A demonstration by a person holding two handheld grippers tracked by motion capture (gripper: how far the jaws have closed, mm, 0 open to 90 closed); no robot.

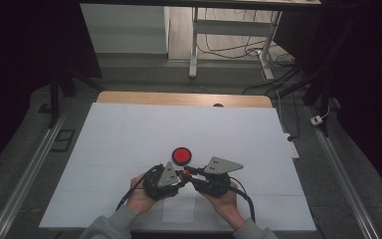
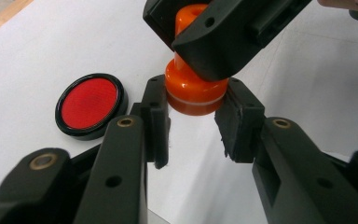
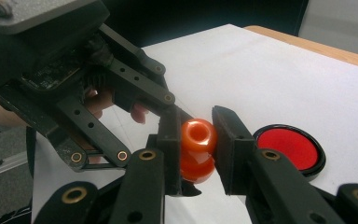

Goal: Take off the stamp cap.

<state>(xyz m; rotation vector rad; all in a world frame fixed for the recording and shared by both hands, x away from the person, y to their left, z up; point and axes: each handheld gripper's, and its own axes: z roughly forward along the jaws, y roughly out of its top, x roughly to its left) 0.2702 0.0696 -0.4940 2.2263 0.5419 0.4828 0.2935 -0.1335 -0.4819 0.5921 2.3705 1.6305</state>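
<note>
Orange stamp (image 2: pixel 196 88): held above the white sheet (image 1: pixel 129 134), near the table's front | left gripper (image 2: pixel 193 123): jaws clamped on its wide base | right gripper (image 3: pixel 198 140): jaws clamped on its knob | red ink pad (image 2: pixel 89 105): laid just beside, nothing seen between.

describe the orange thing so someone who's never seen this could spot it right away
On the white sheet covering the table, near the person's edge, the two grippers meet tip to tip. Both clamp a glossy orange stamp: wide round base, narrow knob with a hole on top. The flat red ink pad in a black rim lies beside it.
</note>
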